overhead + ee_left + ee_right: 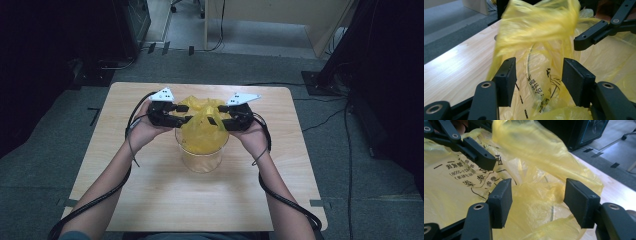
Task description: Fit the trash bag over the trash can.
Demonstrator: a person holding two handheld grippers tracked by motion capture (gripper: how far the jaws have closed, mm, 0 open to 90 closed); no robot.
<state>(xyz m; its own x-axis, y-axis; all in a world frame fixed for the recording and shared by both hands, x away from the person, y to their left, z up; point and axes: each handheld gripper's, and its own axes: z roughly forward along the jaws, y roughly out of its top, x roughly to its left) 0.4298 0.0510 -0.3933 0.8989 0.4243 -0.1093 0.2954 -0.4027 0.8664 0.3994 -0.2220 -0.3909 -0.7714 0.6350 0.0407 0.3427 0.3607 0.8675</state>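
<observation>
A yellow plastic bag [202, 131] lines a clear round container [201, 159] at the middle of the wooden surface [150, 200]. The left hand-held gripper [181, 117] and right hand-held gripper [223, 121] flank its bunched top from opposite sides, about equally near. Each has its jaws spread apart with loose bag film lying between them, not pinched; the film rises upward between both.

Yellow translucent plastic bag [202, 127] with black print, crumpled and lining a clear round container [201, 159]; its loose upper folds rise between the left gripper [176, 115] and right gripper [226, 118].
</observation>
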